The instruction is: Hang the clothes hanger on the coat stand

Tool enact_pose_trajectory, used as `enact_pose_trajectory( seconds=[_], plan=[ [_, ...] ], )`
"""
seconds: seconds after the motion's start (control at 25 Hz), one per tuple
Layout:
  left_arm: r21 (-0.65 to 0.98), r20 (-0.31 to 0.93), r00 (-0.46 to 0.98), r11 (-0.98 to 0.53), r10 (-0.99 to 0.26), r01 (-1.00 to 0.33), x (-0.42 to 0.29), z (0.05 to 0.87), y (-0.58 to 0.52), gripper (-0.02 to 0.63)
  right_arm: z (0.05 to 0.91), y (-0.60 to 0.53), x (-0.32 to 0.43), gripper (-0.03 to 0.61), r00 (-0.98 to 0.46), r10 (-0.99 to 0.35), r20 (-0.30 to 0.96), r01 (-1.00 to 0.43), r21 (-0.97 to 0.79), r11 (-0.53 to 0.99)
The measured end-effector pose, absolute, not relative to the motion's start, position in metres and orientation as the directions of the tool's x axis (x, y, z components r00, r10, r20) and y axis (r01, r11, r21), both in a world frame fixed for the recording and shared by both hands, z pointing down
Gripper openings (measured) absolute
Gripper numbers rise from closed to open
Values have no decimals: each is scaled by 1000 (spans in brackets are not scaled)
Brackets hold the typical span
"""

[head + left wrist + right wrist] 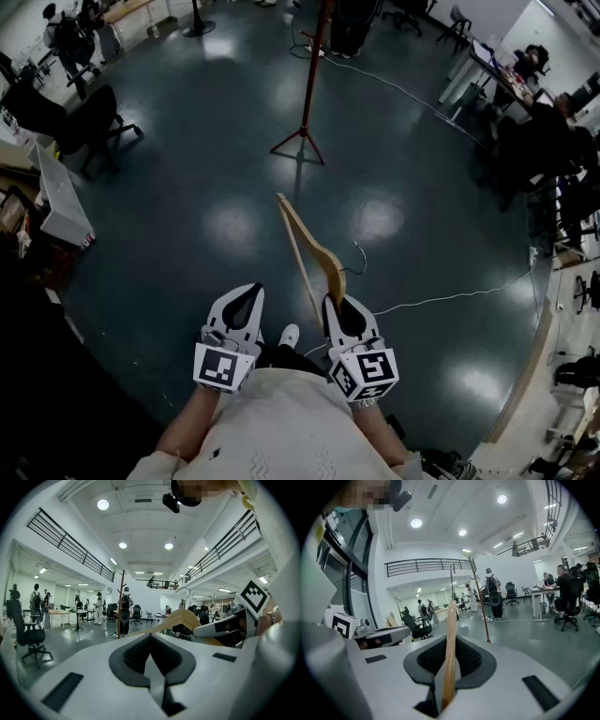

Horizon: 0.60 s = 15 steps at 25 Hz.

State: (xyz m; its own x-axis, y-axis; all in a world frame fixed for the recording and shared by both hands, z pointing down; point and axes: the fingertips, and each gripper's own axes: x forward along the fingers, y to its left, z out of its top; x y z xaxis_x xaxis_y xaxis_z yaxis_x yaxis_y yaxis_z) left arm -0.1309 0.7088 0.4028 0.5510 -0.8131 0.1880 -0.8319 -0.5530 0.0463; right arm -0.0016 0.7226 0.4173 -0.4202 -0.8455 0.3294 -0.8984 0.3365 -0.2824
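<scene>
Place: a large open-plan office, perhaps a lab hall.
Floor: dark glossy floor (pixel 234 225), a loose cable (pixel 450 299) lying across it.
Furniture: swivel chairs (pixel 89 117) and desks (pixel 466 70) along the floor's edges.
Overhead: railed mezzanine (pixel 70 541), round ceiling lights (pixel 123 545).
People: several standing (pixel 125 616), far off.

Bright ceiling lights (pixel 103 504) glare on the dim glossy floor (pixel 234 225); fisheye edges darken
</scene>
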Motion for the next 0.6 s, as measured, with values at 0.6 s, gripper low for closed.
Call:
enact_pose_trajectory(
  seconds=[0.6],
  plan=[
    [-4, 168, 522, -530, -836, -848, -93, 389, 706, 12, 411, 715, 34, 69, -431, -849, 306, -899, -230, 373]
  ],
)
